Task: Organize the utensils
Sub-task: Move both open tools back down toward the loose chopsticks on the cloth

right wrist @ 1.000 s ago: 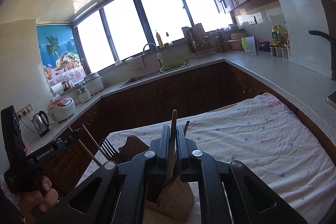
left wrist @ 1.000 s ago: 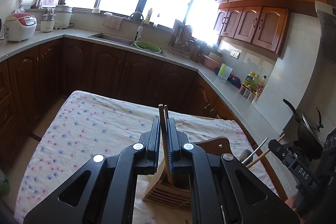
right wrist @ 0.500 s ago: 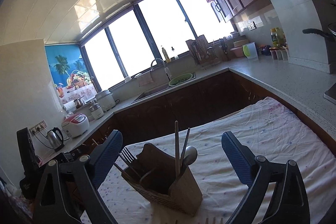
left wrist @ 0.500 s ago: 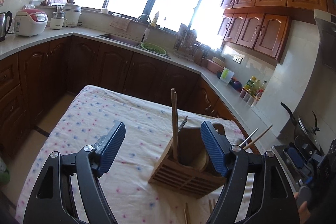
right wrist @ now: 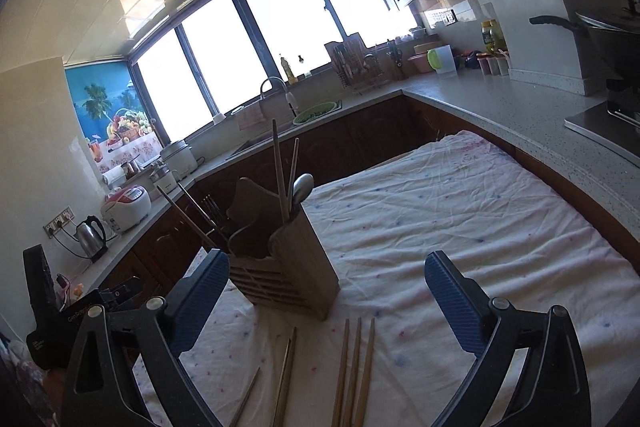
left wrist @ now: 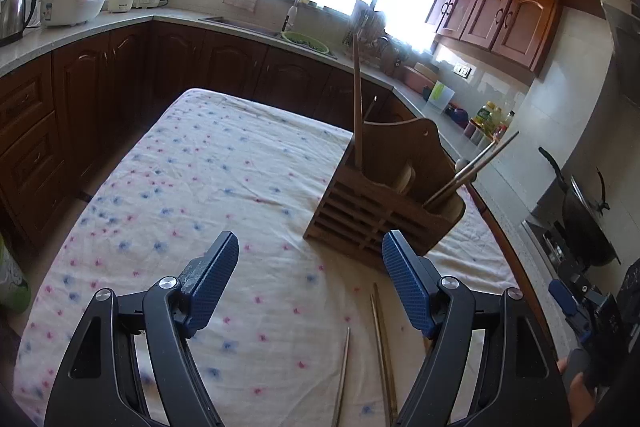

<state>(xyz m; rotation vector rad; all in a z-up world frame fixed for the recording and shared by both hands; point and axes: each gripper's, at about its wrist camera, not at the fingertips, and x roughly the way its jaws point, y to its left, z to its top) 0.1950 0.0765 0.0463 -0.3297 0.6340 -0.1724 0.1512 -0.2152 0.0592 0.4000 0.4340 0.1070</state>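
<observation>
1. The wooden utensil holder (right wrist: 280, 267) stands upright on the cloth-covered bench (right wrist: 460, 227), already holding chopsticks, a spoon (right wrist: 302, 187) and a fork.
2. Loose wooden chopsticks (right wrist: 356, 367) lie flat on the cloth just in front of the holder, long axes pointing roughly toward it; two more sticks (right wrist: 284, 379) lie to their left.
3. The right gripper (right wrist: 324, 295) hovers directly above these, fingers spread wide and empty; the sticks run along its line of sight, between the fingers.
4. The left gripper (left wrist: 310, 285) is likewise released and empty, with two utensils (left wrist: 380, 347) near its right finger.
5. Judging by position, the right gripper looks nearer the three chopsticks.
</observation>
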